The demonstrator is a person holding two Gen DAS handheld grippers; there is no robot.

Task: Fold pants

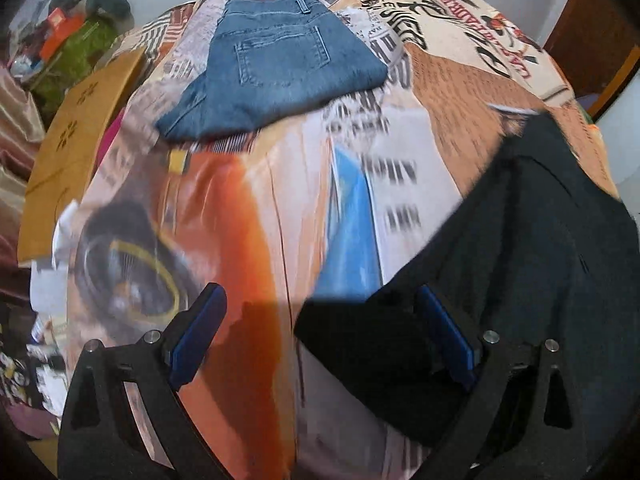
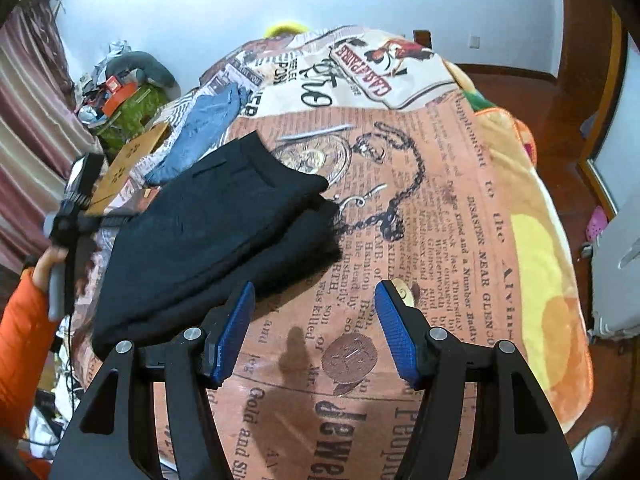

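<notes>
Black pants (image 2: 224,236) lie folded in a thick stack on the printed bedspread (image 2: 460,220); they also show at the right of the left wrist view (image 1: 532,248). My left gripper (image 1: 324,336) is open, hovering over the stack's near-left corner, its right blue pad (image 1: 444,336) over the black cloth. My right gripper (image 2: 314,330) is open and empty, just right of the stack's near edge, above the bedspread. Folded blue jeans (image 1: 276,68) lie farther back on the bed, also seen in the right wrist view (image 2: 200,136).
A cardboard box (image 1: 68,152) stands at the bed's left edge, with a cluttered pile (image 1: 68,40) behind it. A curtain (image 2: 24,128) hangs on the left. Wooden floor and a door (image 2: 580,80) lie to the right. My other hand in an orange sleeve (image 2: 24,328) shows at left.
</notes>
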